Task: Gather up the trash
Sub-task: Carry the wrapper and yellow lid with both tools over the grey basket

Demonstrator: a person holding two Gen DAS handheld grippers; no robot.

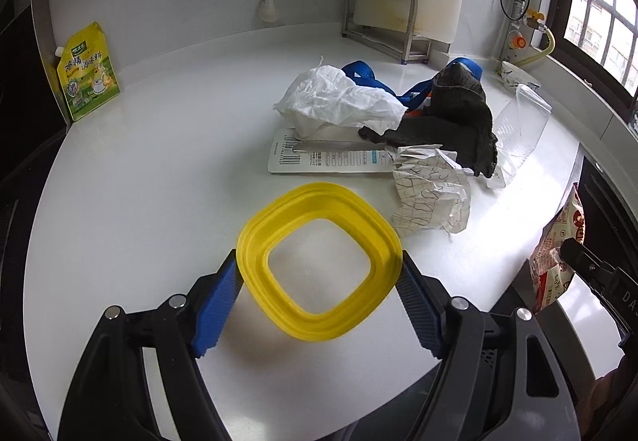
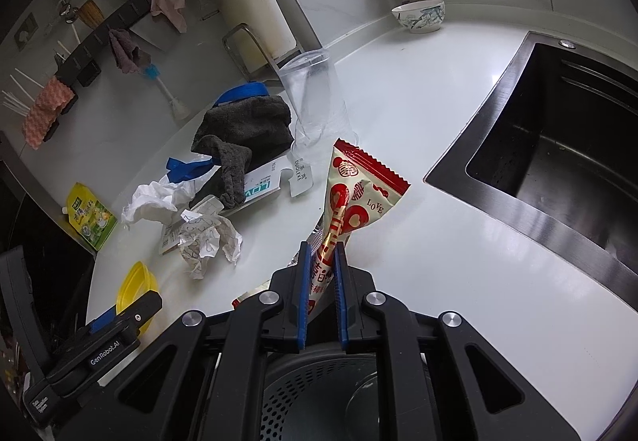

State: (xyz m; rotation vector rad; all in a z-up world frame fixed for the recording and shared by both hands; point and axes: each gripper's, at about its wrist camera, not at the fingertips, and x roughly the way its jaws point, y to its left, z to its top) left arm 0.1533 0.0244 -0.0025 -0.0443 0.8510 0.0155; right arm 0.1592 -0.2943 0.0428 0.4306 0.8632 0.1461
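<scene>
Left gripper (image 1: pixel 319 281) clamps a yellow lid frame (image 1: pixel 319 261); right gripper (image 2: pixel 323 261) pinches a red snack wrapper (image 2: pixel 351 197) above a perforated bin (image 2: pixel 319 401). Beyond the frame, uncollected: crumpled paper (image 1: pixel 432 197), barcode card (image 1: pixel 319 158), white tissue (image 1: pixel 335 98), clear cup (image 1: pixel 522 126).

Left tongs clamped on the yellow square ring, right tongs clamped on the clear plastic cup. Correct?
Not quite. The right tongs are clamped on the red-and-white snack wrapper, not the clear plastic cup, which sits free on the counter behind it, as the right wrist view shows. The left tongs do grip the yellow square ring.
</scene>
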